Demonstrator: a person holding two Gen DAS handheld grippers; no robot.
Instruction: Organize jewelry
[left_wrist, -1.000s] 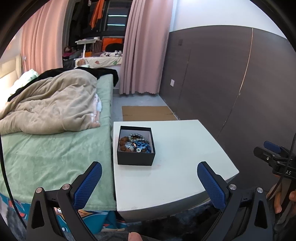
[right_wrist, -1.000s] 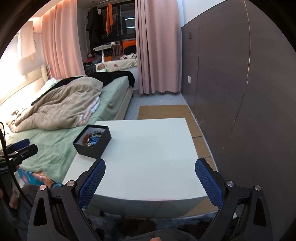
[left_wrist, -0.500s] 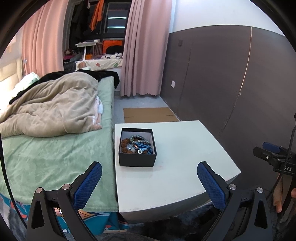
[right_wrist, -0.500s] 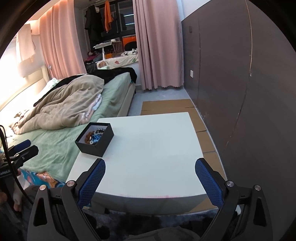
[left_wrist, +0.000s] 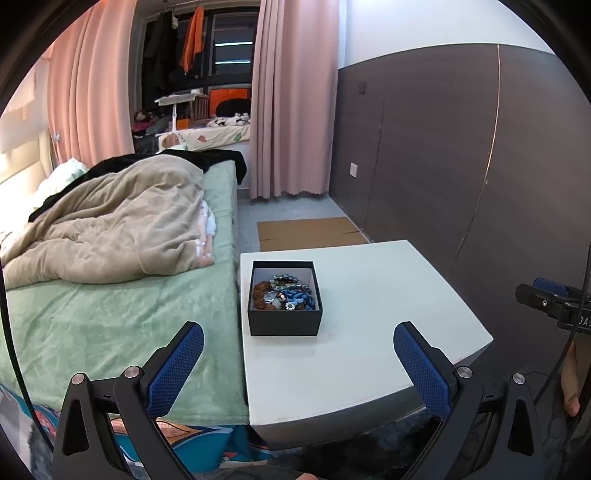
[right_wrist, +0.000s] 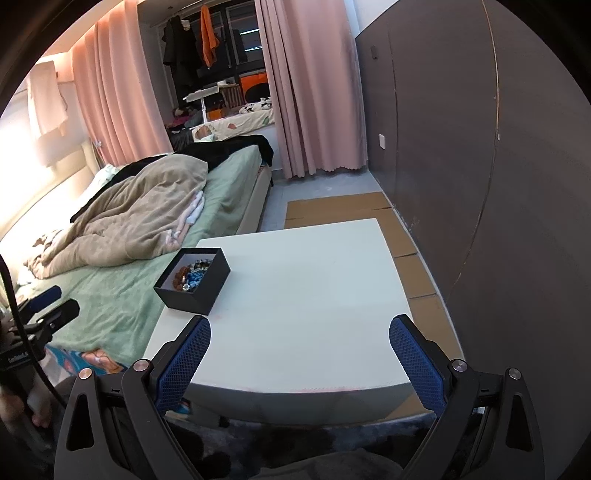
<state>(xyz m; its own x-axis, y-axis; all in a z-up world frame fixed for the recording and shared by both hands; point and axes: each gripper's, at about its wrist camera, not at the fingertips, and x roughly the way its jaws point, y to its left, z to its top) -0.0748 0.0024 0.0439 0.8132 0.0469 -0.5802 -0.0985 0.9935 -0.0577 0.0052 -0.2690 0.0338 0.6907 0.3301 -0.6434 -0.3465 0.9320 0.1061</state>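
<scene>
The left tongs (left_wrist: 297, 350) and right tongs (right_wrist: 299, 341) were both spread wide and empty, hovering short of the table (left_wrist: 388, 295). The box (left_wrist: 284, 317) sat near the table's bed-side edge, jewelry (left_wrist: 282, 291) heaped inside in a tangle. A grab at one piece would likely drag others out, and a nudge could push the light box off toward the bed (left_wrist: 110, 314).

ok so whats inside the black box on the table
The black box is open and holds a tangled pile of jewelry: brown beads, a blue piece, a small flower-shaped charm. Whatever lies under the pile is covered.
</scene>
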